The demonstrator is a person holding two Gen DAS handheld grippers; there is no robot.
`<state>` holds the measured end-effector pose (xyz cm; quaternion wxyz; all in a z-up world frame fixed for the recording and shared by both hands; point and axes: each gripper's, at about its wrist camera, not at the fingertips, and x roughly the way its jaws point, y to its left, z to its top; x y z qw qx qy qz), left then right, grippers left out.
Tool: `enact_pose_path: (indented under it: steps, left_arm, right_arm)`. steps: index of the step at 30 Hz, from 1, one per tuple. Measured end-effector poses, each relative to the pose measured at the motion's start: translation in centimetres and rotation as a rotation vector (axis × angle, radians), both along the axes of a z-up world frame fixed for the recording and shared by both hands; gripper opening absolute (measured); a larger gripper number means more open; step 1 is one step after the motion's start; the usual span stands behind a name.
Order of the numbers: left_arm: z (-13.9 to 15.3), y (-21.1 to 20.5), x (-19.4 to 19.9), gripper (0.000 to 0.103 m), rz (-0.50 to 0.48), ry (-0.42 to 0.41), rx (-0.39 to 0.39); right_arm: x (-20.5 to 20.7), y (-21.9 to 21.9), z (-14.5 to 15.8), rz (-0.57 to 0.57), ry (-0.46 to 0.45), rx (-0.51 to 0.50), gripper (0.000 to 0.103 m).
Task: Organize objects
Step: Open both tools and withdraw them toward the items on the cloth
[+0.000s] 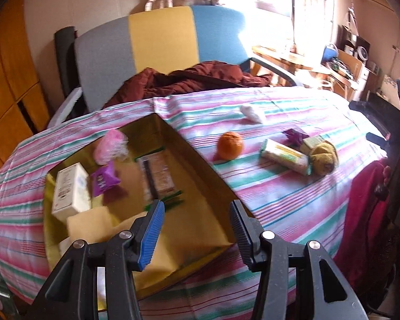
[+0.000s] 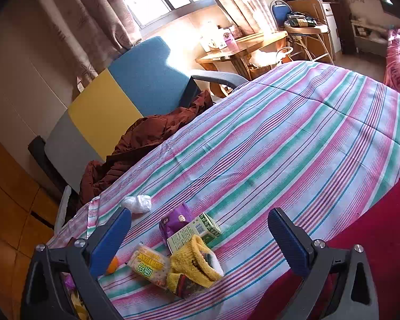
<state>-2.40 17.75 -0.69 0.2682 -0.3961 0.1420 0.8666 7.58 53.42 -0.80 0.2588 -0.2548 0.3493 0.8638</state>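
An open cardboard box [image 1: 200, 168] sits on the striped cloth and holds a white carton [image 1: 70, 190], a purple packet [image 1: 104, 180], a pink puff [image 1: 110, 146] and a wrapped cracker pack [image 1: 157, 177]. My left gripper [image 1: 197, 213] hovers open over the box's near end, empty. On the cloth lie an orange [image 1: 230, 145], a cracker packet [image 2: 149, 268], a yellow sock [image 2: 197, 264], a green-white carton [image 2: 193, 232], a purple packet [image 2: 174, 220] and a white wad [image 2: 137, 203]. My right gripper [image 2: 200, 229] hangs open above this cluster, holding nothing.
A grey, yellow and blue chair [image 1: 157, 40] with a brown jacket [image 1: 189, 80] stands behind the table. A red blanket [image 2: 373, 240] lies at the right edge. A wooden desk [image 2: 242, 45] and cluttered shelves sit by the window. Bare striped cloth [image 2: 293, 138] stretches far right.
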Motion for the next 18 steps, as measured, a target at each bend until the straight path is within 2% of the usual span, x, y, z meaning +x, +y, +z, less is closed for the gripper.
enact_pose_path:
  steps: [10, 14, 18]
  left_arm:
    - [-1.2, 8.9, -1.0, 0.051, -0.15, -0.166, 0.044]
    - [-2.4, 12.3, -2.0, 0.051, -0.162, -0.262, 0.053]
    - [-3.9, 15.1, -3.6, 0.052, -0.137, -0.323, 0.046]
  right_arm:
    - [-0.7, -0.6, -0.1, 0.051, -0.011, 0.005, 0.103]
    - [-0.6, -0.4, -0.2, 0.055, 0.002, -0.011, 0.103]
    - [-0.7, -0.4, -0.3, 0.066, 0.006, -0.016, 0.103]
